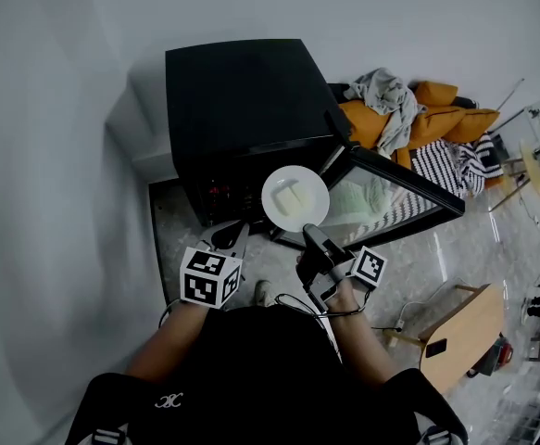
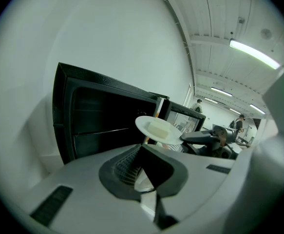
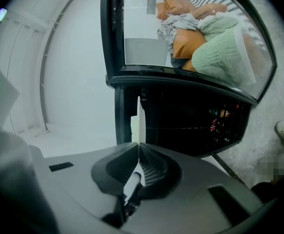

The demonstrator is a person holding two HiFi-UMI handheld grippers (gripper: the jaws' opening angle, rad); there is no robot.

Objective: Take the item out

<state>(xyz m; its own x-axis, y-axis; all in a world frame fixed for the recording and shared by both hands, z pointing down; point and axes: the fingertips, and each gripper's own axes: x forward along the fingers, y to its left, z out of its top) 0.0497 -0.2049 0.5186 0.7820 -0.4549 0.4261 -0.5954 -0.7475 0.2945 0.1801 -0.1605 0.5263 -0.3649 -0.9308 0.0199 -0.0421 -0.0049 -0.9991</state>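
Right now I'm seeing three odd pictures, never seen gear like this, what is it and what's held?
A person holds a gripper in each hand. One picture comes from a camera on the head, looking down; the other two come from cameras on the grippers. The right gripper has its jaws shut on the rim of a white plate carrying a pale block, in front of a black oven with its glass door open. The left gripper holds nothing, jaws together.
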